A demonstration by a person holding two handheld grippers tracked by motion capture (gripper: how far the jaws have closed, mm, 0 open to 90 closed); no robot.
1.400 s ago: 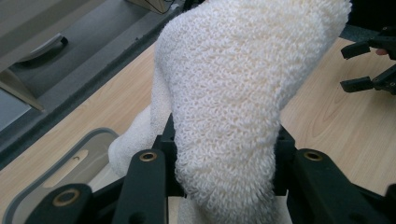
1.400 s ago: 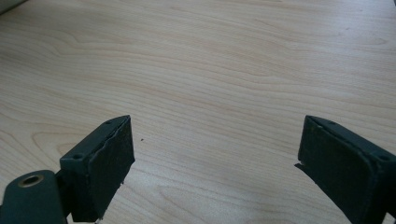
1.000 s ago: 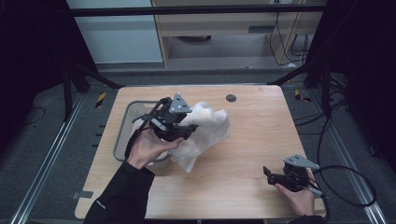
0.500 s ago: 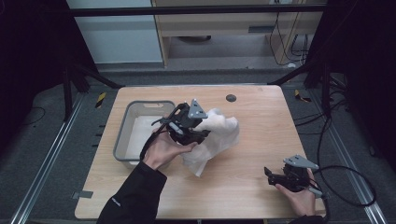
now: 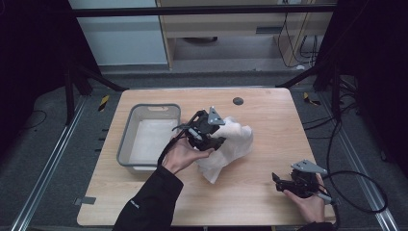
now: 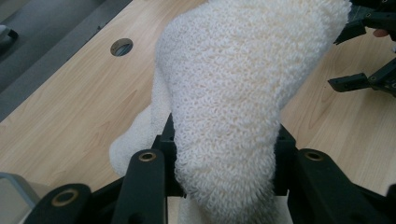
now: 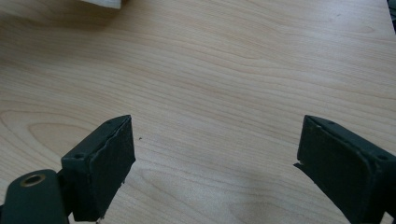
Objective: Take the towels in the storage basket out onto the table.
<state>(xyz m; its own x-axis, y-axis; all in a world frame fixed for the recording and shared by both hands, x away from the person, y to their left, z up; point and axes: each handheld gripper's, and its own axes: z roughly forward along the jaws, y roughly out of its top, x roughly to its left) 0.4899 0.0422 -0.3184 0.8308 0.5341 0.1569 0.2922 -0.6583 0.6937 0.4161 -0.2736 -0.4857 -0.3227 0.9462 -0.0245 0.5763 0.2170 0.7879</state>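
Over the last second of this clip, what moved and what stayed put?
The left gripper, shut on the white towel, carried it rightward from over the grey bin toward the middle of the table; the towel's lower end now trails on the wood. The right gripper stayed open near the table's front right, and the bin did not move.

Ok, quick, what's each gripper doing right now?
Left gripper: shut on the towel.
Right gripper: open, holding nothing, low over the table.

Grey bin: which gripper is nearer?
Left. The left gripper, shut on the white towel, is just right of the grey bin. The right gripper sits open near the table's front right corner.
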